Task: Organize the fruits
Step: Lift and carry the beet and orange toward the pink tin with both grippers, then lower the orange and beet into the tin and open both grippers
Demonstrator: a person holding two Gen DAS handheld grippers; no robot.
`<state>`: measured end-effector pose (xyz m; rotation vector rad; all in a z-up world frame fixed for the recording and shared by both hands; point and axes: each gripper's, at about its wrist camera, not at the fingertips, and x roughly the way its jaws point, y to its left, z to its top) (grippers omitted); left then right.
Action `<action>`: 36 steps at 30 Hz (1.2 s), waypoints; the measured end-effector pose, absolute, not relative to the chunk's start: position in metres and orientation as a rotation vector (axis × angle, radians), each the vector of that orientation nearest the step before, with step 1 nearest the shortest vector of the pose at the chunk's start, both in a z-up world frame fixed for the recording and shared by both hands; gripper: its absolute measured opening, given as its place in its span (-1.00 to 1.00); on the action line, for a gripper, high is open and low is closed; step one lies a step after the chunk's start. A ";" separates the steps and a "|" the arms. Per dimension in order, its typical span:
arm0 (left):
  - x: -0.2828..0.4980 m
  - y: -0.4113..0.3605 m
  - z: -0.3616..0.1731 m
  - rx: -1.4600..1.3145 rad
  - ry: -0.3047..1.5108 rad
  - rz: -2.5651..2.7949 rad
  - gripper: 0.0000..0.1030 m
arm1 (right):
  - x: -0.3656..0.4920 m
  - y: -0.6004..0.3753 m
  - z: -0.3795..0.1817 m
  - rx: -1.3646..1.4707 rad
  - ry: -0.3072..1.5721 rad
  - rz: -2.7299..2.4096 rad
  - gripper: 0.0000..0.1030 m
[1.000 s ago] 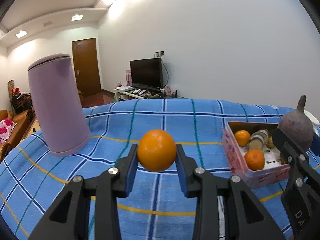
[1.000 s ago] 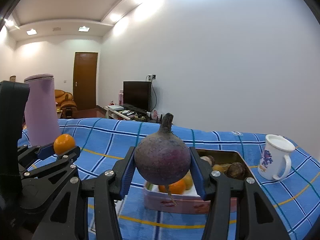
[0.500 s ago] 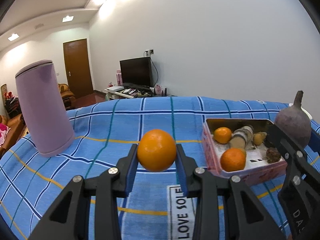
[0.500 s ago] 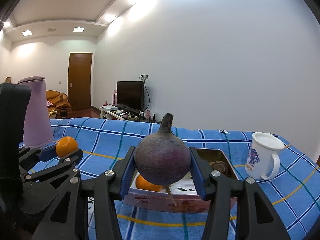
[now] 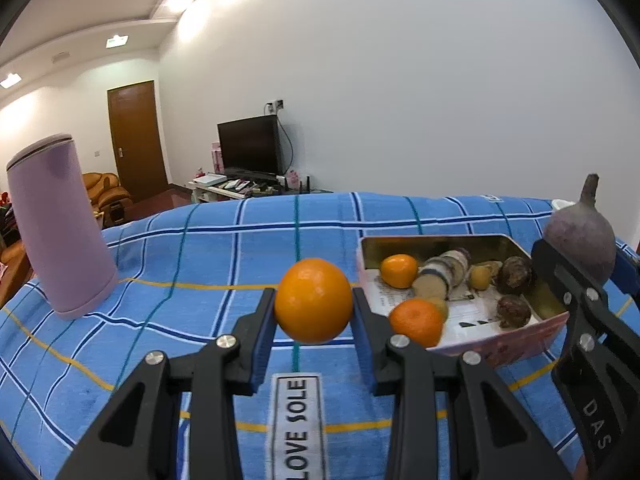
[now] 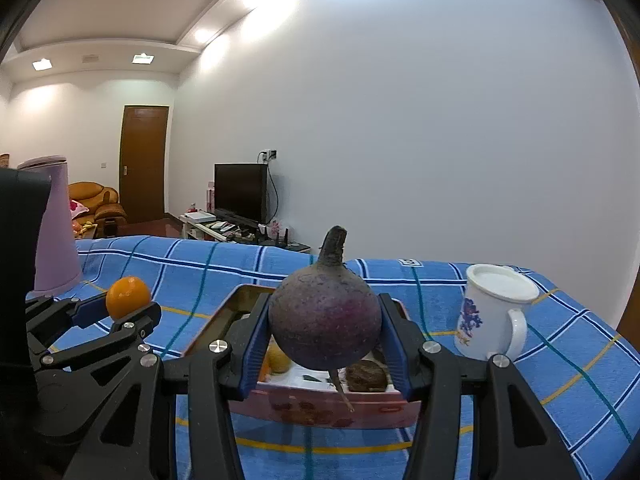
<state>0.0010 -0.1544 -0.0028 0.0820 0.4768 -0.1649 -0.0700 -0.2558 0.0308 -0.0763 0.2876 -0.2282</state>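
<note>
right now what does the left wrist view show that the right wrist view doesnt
Only the left wrist view shows the white LOVE SOLE cloth label and the box's full contents, including two small oranges.

Only the right wrist view shows the white lidded mug.

Both show the pink rectangular tin box, the tall lilac cylinder, the left claw shut on the round orange and the right claw shut on the dark purple beetroot.

We see the left hand-held gripper (image 5: 314, 308) clamped level around an orange (image 5: 313, 300); our right hand-held gripper (image 6: 325, 334) grips a beet (image 6: 325, 320), seemingly just to its right.
</note>
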 end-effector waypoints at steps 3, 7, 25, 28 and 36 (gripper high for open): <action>0.002 -0.162 -0.003 0.088 0.478 -0.177 -0.27 | -0.070 -0.263 0.032 -0.076 0.290 -0.241 0.03; 0.002 -0.174 -0.003 0.097 0.477 -0.197 -0.27 | -0.072 -0.272 0.032 -0.073 0.291 -0.261 0.03; 0.006 -0.218 -0.003 0.087 0.495 -0.292 -0.27 | -0.075 -0.307 0.034 -0.077 0.288 -0.338 0.03; 0.009 -0.227 -0.003 0.082 0.500 -0.309 -0.27 | -0.075 -0.306 0.035 -0.084 0.285 -0.345 0.03; 0.021 -0.244 -0.001 0.043 0.512 -0.343 -0.27 | -0.071 -0.309 0.036 -0.105 0.272 -0.415 0.03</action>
